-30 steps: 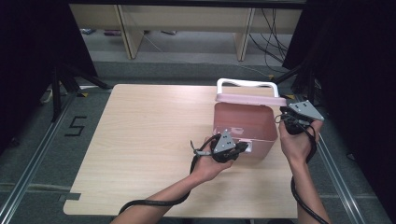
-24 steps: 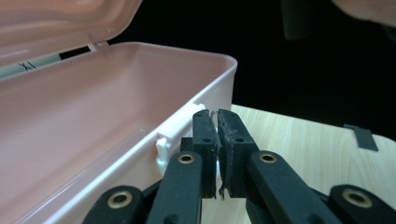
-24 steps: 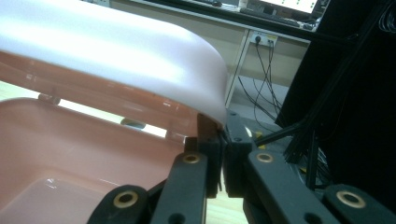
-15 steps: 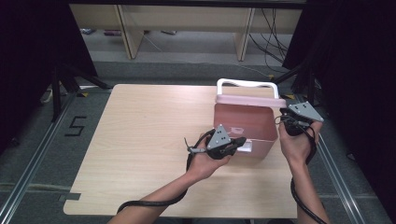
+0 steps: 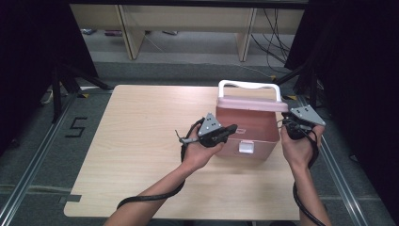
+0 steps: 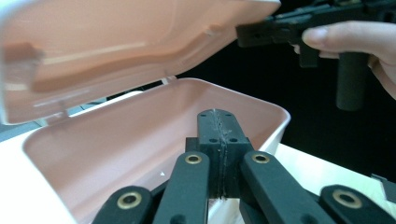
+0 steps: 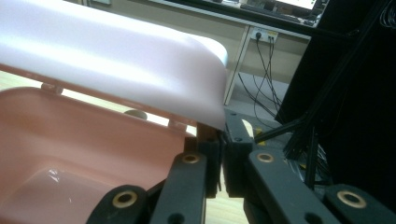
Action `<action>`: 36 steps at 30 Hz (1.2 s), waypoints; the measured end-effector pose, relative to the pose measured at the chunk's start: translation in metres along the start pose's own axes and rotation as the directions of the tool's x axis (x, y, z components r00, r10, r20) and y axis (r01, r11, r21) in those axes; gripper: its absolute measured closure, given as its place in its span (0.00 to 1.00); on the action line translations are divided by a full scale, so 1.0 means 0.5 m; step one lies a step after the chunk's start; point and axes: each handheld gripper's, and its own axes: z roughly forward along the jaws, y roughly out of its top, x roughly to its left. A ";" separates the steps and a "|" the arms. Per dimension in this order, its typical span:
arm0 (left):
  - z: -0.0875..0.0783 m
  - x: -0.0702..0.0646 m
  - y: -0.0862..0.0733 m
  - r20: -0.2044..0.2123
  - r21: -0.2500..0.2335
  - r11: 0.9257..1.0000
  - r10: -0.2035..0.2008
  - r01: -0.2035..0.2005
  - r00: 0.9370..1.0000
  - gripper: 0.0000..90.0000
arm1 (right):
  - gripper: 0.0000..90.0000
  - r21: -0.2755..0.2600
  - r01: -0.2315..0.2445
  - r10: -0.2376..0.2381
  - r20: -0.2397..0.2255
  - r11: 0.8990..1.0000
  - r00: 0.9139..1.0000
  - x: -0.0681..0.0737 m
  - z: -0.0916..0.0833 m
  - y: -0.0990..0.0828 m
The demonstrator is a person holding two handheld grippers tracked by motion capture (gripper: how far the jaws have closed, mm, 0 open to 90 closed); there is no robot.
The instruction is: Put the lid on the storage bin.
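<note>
A pink box (image 5: pixel 247 129) stood on the right half of the light wooden table (image 5: pixel 136 141), its lid (image 5: pixel 249 104) lifted partway and its white handle (image 5: pixel 248 87) standing up behind. A small white latch (image 5: pixel 244 147) sat on the front wall facing the person.

The left tool (image 5: pixel 230 128) hovered just in front of the box's near left corner, tips pointing toward it. In the left gripper view its jaws stood pressed flat together with nothing between them, having just finished closing, and the left tool (image 6: pixel 217 126) aimed over the near rim into the bare pink inside of the box (image 6: pixel 140 140). The raised lid (image 6: pixel 116 42) hung above and beyond those tips, tilted so that its underside showed.

The right tool (image 5: pixel 284 123) sat at the box's right side, level with the lid's right edge. In the right gripper view the right tool (image 7: pixel 219 140) had its jaws drawn in narrow on the corner edge of the lid (image 7: pixel 116 56), which sloped up and away to the left of the tips; the open box (image 7: pixel 70 158) lay below and left of them. The left gripper view showed that same tool (image 6: pixel 299 28) far beyond the left tips, at the lid's upper right corner, with the person's fingers (image 6: pixel 345 39) wrapped around it.
</note>
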 end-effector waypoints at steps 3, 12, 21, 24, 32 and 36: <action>-0.002 0.006 0.004 -0.008 -0.004 1.000 -0.005 0.005 1.000 1.00 | 0.98 0.013 -0.003 0.003 -0.001 1.000 1.000 0.001 -0.003 -0.004; 0.002 0.013 0.009 -0.013 -0.005 1.000 -0.008 0.008 1.000 1.00 | 0.98 0.026 -0.008 0.009 -0.007 1.000 1.000 0.004 -0.008 -0.018; 0.005 0.016 0.013 -0.020 -0.002 1.000 -0.004 0.004 1.000 1.00 | 0.97 0.018 -0.015 0.015 -0.003 1.000 1.000 0.008 -0.010 -0.026; 0.005 0.017 0.013 -0.022 0.000 1.000 -0.002 0.002 1.000 1.00 | 0.97 0.024 0.012 -0.012 -0.005 1.000 1.000 0.005 -0.011 -0.028; 0.006 0.018 0.013 -0.026 0.002 1.000 -0.001 0.001 1.000 1.00 | 0.97 0.029 0.008 -0.008 -0.006 1.000 1.000 0.006 -0.011 -0.037; 0.006 0.018 0.012 -0.028 0.004 1.000 -0.002 0.002 1.000 1.00 | 0.97 0.052 -0.019 0.019 -0.008 0.998 1.000 0.010 -0.012 -0.042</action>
